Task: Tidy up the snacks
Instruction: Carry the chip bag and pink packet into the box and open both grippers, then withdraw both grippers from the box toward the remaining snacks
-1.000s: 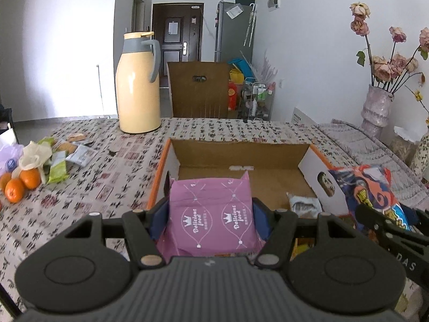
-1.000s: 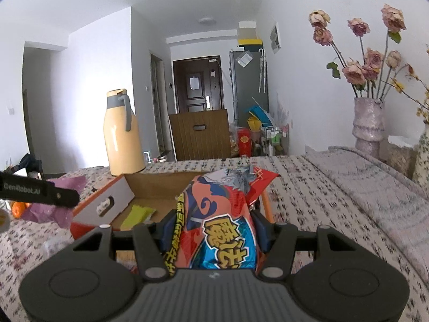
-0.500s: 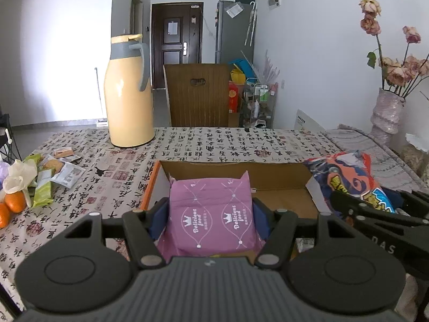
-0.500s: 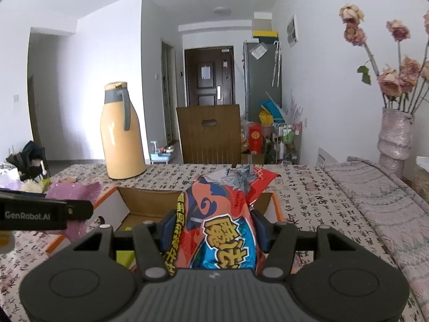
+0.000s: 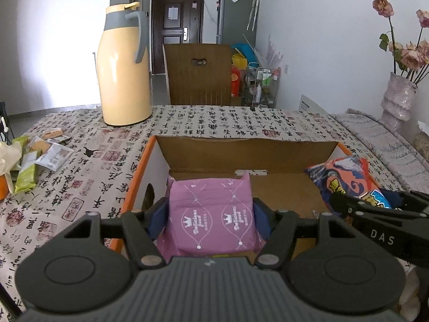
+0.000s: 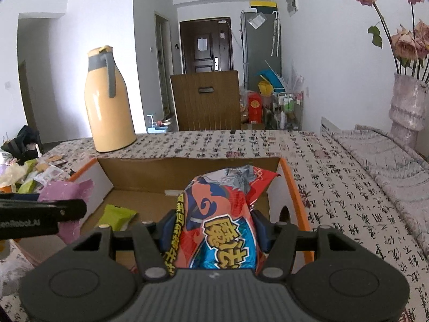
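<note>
Left wrist view: the left claw (image 5: 211, 212) is over the near left part of the cardboard box (image 5: 241, 145) on the table (image 5: 80, 161), a purple snack packet (image 5: 211, 214) between its pads. Its jaws have just been opening, so the step looks like release into the box; next it needs a clean drop and lift away. The packet is flat, soft, printed with crowns.

Right wrist view: the right claw (image 6: 214, 228) carries a puffy red-and-blue snack bag (image 6: 222, 220) over the box's right side, jaws likewise just opening around it. A green packet (image 6: 116, 216) already lies inside.
</note>
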`<state>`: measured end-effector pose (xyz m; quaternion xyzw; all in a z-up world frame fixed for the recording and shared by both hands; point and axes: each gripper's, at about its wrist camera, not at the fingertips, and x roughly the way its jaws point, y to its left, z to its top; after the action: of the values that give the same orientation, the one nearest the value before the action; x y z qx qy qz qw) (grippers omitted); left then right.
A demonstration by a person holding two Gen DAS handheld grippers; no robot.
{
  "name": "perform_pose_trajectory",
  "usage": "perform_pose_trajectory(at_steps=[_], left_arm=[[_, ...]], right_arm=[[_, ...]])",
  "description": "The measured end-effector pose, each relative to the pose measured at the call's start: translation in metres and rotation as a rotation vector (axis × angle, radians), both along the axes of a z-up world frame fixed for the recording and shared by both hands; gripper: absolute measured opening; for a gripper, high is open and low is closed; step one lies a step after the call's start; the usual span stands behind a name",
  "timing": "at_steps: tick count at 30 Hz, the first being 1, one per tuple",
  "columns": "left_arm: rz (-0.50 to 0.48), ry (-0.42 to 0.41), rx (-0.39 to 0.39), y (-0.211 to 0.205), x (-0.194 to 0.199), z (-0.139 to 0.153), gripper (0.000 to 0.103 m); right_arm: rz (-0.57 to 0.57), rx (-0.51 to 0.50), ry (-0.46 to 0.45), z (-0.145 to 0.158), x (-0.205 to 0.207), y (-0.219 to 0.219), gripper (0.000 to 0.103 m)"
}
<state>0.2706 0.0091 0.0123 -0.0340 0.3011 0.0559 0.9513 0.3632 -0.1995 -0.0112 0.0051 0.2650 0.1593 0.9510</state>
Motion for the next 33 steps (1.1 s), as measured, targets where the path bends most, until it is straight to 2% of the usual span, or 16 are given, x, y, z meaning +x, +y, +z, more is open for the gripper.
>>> perform_pose_trajectory(at_steps=[3, 4, 5, 6, 7, 11, 20, 28, 33], left_arm=[[0.003, -0.012, -0.007, 0.003, -0.001, -0.001, 0.078], [0.009, -0.020, -0.012, 0.004, -0.003, 0.000, 0.084], [0.016, -0.027, -0.015, 0.006, -0.003, 0.001, 0.087], [0.028, -0.033, -0.017, 0.007, -0.005, 0.001, 0.096], [0.042, -0.039, -0.018, 0.008, -0.006, 0.002, 0.103], [0.053, -0.054, -0.023, 0.007, -0.009, 0.005, 0.103], [0.074, -0.086, -0.031, 0.006, -0.020, 0.020, 0.103], [0.058, -0.140, -0.034, 0.000, -0.058, 0.041, 0.103], [0.047, -0.158, -0.026, -0.002, -0.088, 0.043, 0.103]], right_arm=[[-0.006, 0.012, -0.007, -0.001, -0.001, -0.004, 0.068], [-0.008, 0.018, -0.012, 0.000, -0.002, -0.006, 0.072], [-0.012, 0.025, -0.021, 0.000, -0.003, -0.008, 0.081], [-0.017, 0.029, -0.029, 0.001, -0.004, -0.010, 0.090], [-0.022, 0.034, -0.037, 0.001, -0.005, -0.011, 0.093], [-0.031, 0.047, -0.052, 0.003, -0.008, -0.016, 0.103], [-0.045, 0.055, -0.083, 0.019, -0.013, -0.021, 0.103], [-0.062, 0.035, -0.154, 0.048, -0.054, -0.033, 0.103], [-0.066, 0.047, -0.163, 0.050, -0.087, -0.043, 0.103]])
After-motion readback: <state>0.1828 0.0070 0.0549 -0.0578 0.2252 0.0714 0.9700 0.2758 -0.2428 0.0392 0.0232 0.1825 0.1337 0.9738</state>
